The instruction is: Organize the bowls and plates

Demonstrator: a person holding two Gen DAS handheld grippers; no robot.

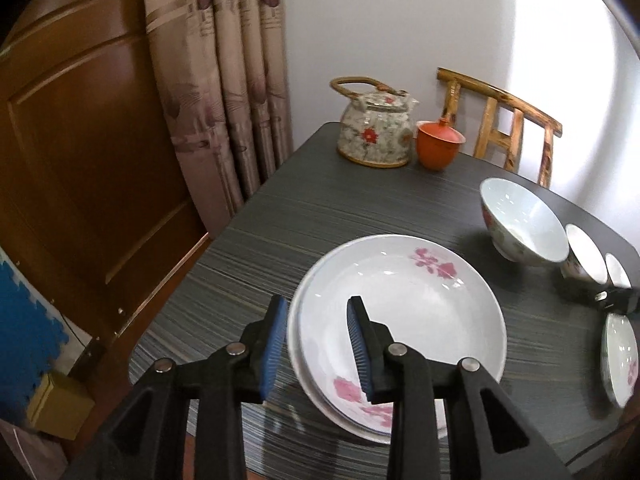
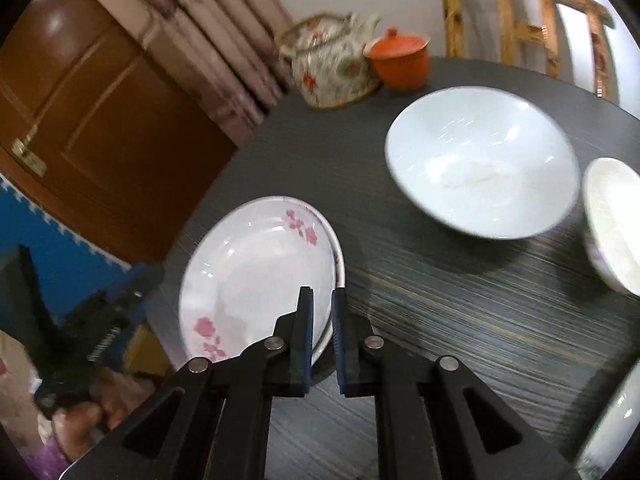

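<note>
Two stacked white plates with pink flowers (image 1: 400, 320) lie near the table's left front edge; they also show in the right wrist view (image 2: 256, 276). My left gripper (image 1: 318, 312) is open, its jaws straddling the stack's left rim without touching. My right gripper (image 2: 321, 300) is nearly closed and empty, hovering at the stack's right rim. A large white bowl (image 1: 524, 220) (image 2: 480, 160) stands to the right. Two small bowls (image 1: 586, 260) sit beyond it, one in the right wrist view (image 2: 612, 220). Another flowered plate (image 1: 620, 360) lies at the right edge.
A floral teapot (image 1: 376, 132) and an orange lidded cup (image 1: 438, 144) stand at the dark table's (image 1: 320, 216) far side. A wooden chair (image 1: 512, 124) stands behind. A curtain (image 1: 224, 80) and a wooden door (image 1: 80, 140) are to the left.
</note>
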